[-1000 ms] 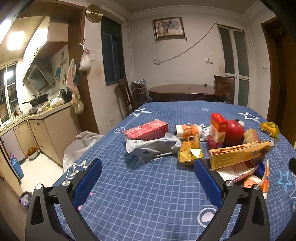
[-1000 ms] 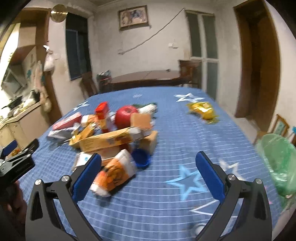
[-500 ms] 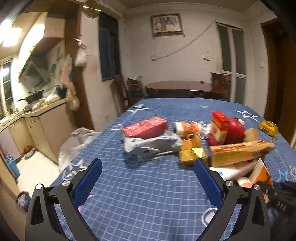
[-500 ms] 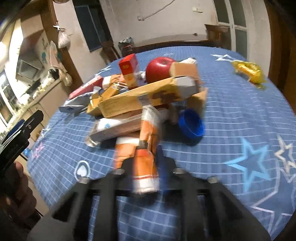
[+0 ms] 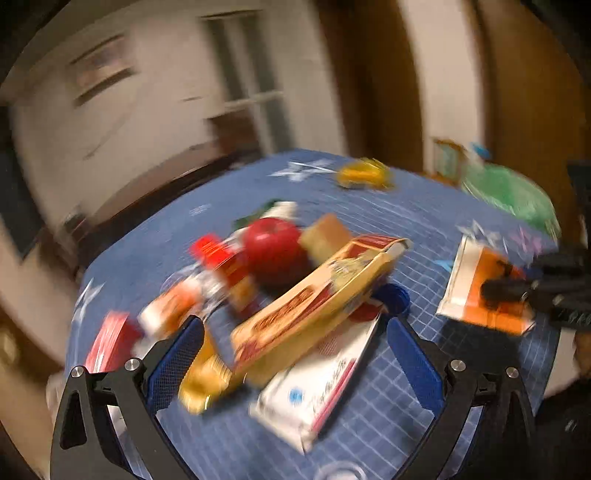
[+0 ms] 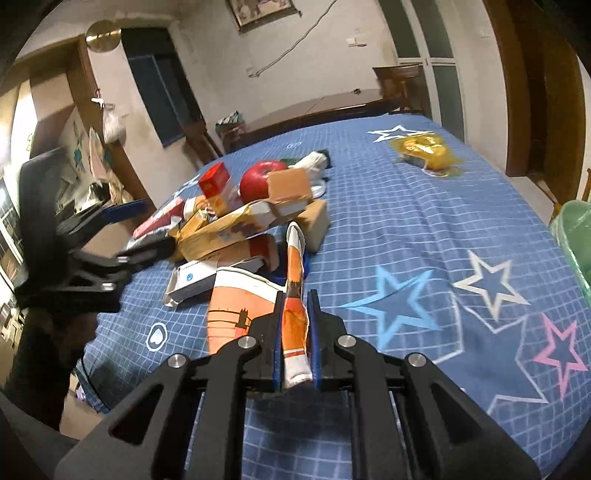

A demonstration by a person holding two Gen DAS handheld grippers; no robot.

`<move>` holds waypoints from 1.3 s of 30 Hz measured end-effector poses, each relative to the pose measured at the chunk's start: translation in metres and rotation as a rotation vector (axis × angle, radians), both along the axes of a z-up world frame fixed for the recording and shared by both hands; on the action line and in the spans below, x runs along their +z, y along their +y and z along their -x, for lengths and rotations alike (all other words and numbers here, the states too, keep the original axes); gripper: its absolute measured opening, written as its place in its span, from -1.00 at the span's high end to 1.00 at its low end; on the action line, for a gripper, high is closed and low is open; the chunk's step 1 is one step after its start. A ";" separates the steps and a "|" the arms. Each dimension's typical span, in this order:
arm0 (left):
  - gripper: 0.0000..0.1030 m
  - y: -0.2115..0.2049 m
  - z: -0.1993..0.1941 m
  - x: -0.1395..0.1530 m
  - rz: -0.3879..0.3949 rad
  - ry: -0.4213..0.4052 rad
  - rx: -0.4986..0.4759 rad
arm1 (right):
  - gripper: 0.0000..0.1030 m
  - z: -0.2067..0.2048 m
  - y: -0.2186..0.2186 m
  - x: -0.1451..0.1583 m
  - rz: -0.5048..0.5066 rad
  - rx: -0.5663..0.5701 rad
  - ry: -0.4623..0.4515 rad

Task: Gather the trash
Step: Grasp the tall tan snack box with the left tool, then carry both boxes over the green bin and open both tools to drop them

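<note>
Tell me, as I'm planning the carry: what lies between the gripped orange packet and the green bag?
Right wrist view: bare star-printed cloth lies between orange packet and green bag.

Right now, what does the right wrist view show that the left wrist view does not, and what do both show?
Only the right wrist view: the right tool shut on the orange carton, seen from behind, a round gold thing on the wall, and a dark window.
Only the left wrist view, which is blurred: the left tool, open over the long yellow box, and a blue cap beside it.
Both: the blue cloth, the red apple, the yellow wrapper, the green bag and the trash pile.
</note>
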State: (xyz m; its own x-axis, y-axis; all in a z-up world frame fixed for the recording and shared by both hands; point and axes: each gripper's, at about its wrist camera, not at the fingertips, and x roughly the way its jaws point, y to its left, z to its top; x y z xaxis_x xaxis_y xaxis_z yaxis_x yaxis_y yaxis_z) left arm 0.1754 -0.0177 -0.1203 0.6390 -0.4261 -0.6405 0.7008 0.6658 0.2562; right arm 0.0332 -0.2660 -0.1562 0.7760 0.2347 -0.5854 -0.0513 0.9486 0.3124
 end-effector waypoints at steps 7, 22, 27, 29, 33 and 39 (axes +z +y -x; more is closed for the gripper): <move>-0.92 -0.034 -0.052 -0.026 -0.121 0.118 -0.129 | 0.80 0.008 -0.017 0.000 -0.023 -0.040 -0.011; 0.35 -0.013 -0.048 -0.011 -0.064 0.114 0.000 | 0.80 0.009 -0.017 0.006 0.001 -0.037 -0.039; 0.36 0.006 -0.021 0.029 0.015 0.101 0.051 | 0.80 0.015 -0.023 0.023 0.022 -0.054 -0.092; 0.36 -0.001 -0.011 0.042 0.036 0.102 0.060 | 0.80 0.017 -0.029 0.029 0.033 -0.067 -0.110; 0.37 -0.042 0.009 0.061 0.068 0.102 0.058 | 0.80 0.026 -0.048 0.044 0.074 -0.122 -0.150; 0.37 -0.117 0.038 0.080 0.081 0.056 0.010 | 0.80 0.053 -0.097 0.077 0.180 -0.264 -0.204</move>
State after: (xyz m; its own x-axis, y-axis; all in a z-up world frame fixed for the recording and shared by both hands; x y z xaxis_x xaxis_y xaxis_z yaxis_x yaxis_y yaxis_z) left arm 0.1373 -0.1349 -0.0402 0.6077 -0.4718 -0.6388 0.7058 0.6896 0.1622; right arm -0.0193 -0.3634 -0.0790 0.9010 -0.0816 -0.4260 0.1586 0.9761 0.1485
